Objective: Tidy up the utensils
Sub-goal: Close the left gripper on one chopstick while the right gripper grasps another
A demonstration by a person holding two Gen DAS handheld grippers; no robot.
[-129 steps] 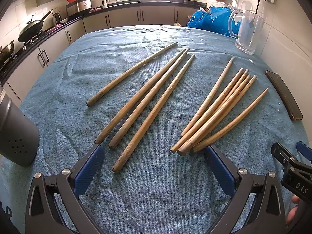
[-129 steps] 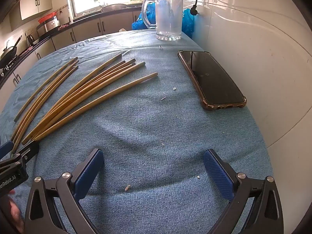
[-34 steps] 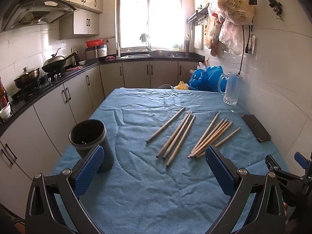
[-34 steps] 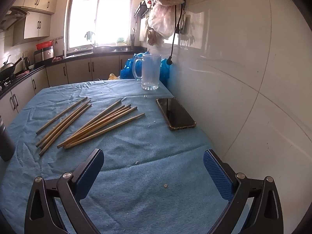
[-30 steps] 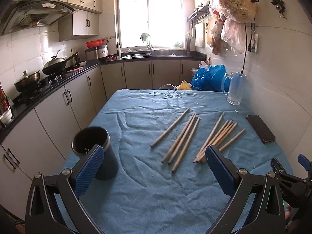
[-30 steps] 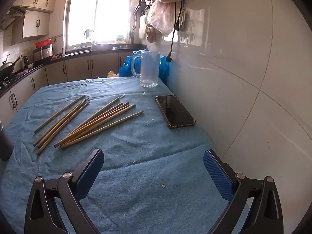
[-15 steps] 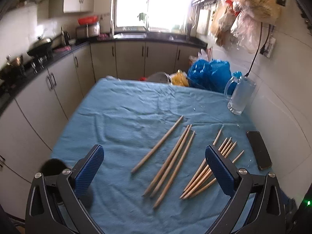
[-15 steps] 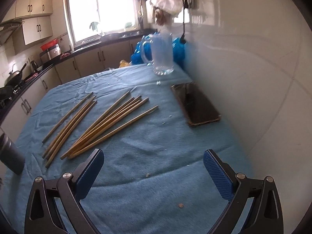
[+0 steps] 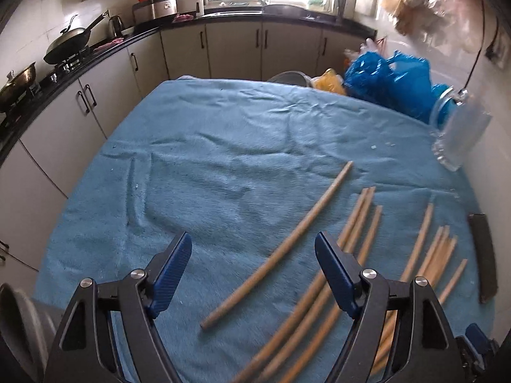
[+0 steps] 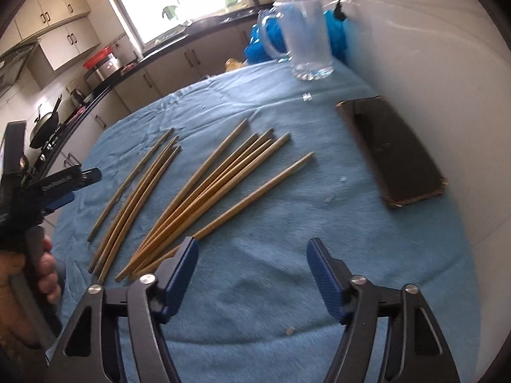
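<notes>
Several long wooden chopsticks lie on the blue towel (image 9: 223, 166). A single stick (image 9: 281, 245) lies apart at the left, with a fanned group (image 9: 361, 239) to its right. My left gripper (image 9: 252, 271) is open and empty, just above the single stick's near half. In the right wrist view the sticks (image 10: 204, 191) fan out left of centre. My right gripper (image 10: 252, 271) is open and empty over bare towel, its left finger near the near ends of the right-hand sticks. The left gripper (image 10: 60, 182) shows at that view's left edge.
A dark utensil cup (image 9: 19, 328) stands at the table's near left corner. A black phone (image 10: 392, 153) lies by the white wall on the right. A clear glass mug (image 10: 303, 41) and a blue plastic bag (image 9: 386, 79) are at the far right. Kitchen cabinets surround the table.
Both grippers have dropped from a high, pulled-back view to close over the table. The left one now sits over the leftmost stick, and both jaws have narrowed but stay open.
</notes>
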